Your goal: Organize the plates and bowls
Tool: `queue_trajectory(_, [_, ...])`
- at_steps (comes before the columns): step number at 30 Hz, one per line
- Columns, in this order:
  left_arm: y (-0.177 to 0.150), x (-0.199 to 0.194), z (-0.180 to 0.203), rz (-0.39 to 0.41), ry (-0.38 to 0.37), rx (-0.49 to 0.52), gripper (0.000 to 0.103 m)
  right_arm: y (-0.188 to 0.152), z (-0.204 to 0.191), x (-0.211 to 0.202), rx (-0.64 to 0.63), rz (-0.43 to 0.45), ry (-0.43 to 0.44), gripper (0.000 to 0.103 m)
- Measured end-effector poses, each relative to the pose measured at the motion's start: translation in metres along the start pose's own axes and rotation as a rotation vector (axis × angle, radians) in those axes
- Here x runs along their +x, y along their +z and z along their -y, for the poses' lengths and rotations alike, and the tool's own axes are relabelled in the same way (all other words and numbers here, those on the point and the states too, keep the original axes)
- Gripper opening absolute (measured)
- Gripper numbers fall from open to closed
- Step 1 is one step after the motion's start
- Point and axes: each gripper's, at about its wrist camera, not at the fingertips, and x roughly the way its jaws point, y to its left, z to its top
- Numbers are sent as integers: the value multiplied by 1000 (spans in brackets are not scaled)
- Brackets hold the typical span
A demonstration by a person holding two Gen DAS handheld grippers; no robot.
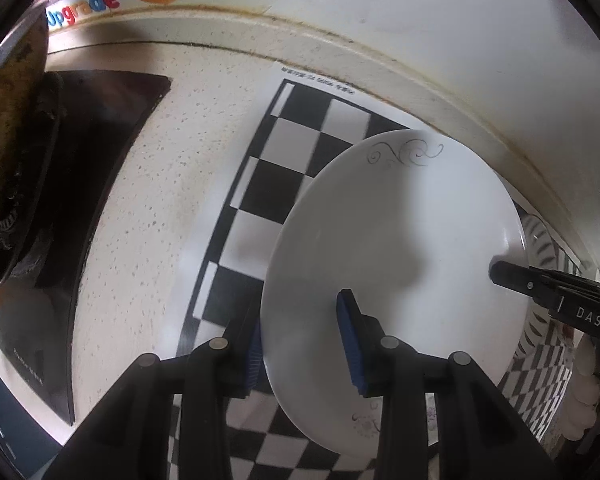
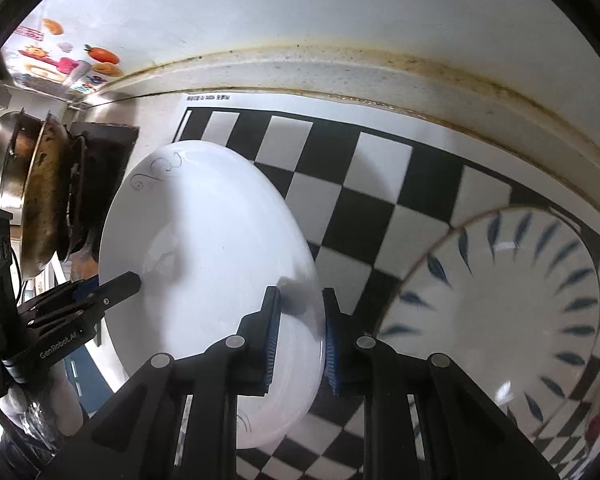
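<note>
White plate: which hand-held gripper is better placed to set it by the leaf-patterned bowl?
Probably right: the right hand-held gripper clamps the white plate at its rim next to the leaf-patterned bowl; the left hand-held gripper holds the opposite rim.

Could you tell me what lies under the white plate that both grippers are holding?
Beneath the white plate, the checkerboard mat shows around its edges, and a leaf-patterned bowl sits beside it on the right. Whatever lies directly under the plate's middle is covered.
</note>
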Motion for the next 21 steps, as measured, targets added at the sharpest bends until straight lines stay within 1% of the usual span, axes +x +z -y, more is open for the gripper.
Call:
queue_trajectory(3, [-10,-13,12,7,-7,17,32,-15,4,-9,16,13,7,22])
queue_trajectory(7, [-28,-27,30,9,-22,51,32,-46,17,-30,52,42,10,22])
queue_trajectory(13, [-63,-36,63,13,-43,130,32,-97,40,-55,117,78,7,22])
queue_trajectory(14, [-70,-36,74,11,-46,151,32,-102,40,-56,126,80,5,22])
queue_trajectory(21, [-103,-36,118,-21,-67,260,32,-180,81,-87,216,109,-12,22])
